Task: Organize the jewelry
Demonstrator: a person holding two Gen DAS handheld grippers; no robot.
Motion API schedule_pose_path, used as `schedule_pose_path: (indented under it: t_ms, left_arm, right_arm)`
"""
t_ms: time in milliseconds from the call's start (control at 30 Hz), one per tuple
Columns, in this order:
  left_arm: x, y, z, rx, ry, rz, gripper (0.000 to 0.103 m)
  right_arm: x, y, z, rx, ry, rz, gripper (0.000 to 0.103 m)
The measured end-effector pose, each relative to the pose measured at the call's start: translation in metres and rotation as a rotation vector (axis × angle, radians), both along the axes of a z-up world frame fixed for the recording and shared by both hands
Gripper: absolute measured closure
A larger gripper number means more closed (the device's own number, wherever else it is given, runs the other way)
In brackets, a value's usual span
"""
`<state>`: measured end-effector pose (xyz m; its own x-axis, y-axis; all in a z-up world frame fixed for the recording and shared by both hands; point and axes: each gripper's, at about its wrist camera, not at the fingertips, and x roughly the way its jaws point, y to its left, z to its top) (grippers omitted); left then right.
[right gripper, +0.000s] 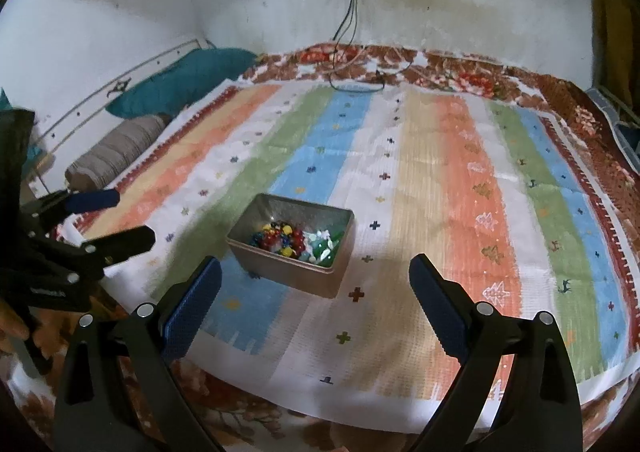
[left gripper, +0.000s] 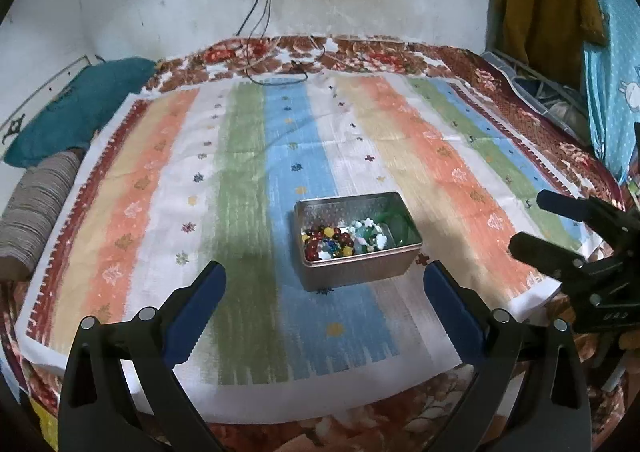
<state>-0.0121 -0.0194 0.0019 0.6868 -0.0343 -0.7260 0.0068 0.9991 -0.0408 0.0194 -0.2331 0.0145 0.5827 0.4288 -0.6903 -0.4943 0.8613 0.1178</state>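
Left wrist view: my left gripper (left gripper: 325, 284) had its jaws spread as wide as they go, w/ nothing between the blue pads (left gripper: 452, 306) and nothing touched. Right gripper (right gripper: 315, 278) was the same: spread wide, empty, hanging over the cloth. Each showed in the other's cam too, at the frame edge, jaws apart.

Just ahead of both sat the metal tin (left gripper: 357, 242), open-topped, on the striped cloth (left gripper: 400, 156), on its blue stripe next to the white one. From the left cam it was centred betw. the fingers; from the right cam it sat a bit left of centre. Nothing stood betw. the tin and either gripper.

Around: floral bedspread (left gripper: 360, 52) under the cloth, teal pillow (left gripper: 80, 104) and a brown-striped roll (left gripper: 36, 208) at the left, cables (left gripper: 260, 8) hanging down the white wall to the bed, mustard garment (left gripper: 548, 0) at the right.

Inside the tin, the beads (left gripper: 344, 238) lay in a heap: red, yellow & blue ones to the left, white & green pieces to the right. Individual pieces were too blurred for me to tell apart.
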Motion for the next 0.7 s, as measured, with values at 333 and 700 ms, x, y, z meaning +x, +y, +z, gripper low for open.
schedule_pose_path:
  t_ms: [333, 700]
  left_arm:
    - [-0.0063, -0.0013, 0.0026, 0.001, -0.008, 0.015, 0.006]
    - [-0.0087, -0.0035, 0.0024, 0.011, -0.01, 0.013, 0.006]
  right_arm:
    - [-0.0057, -0.0018, 0.0027, 0.014, -0.012, -0.003, 0.008]
    - [-0.0037, 0.0007, -0.0012, 0.001, 0.006, -0.003, 0.008]
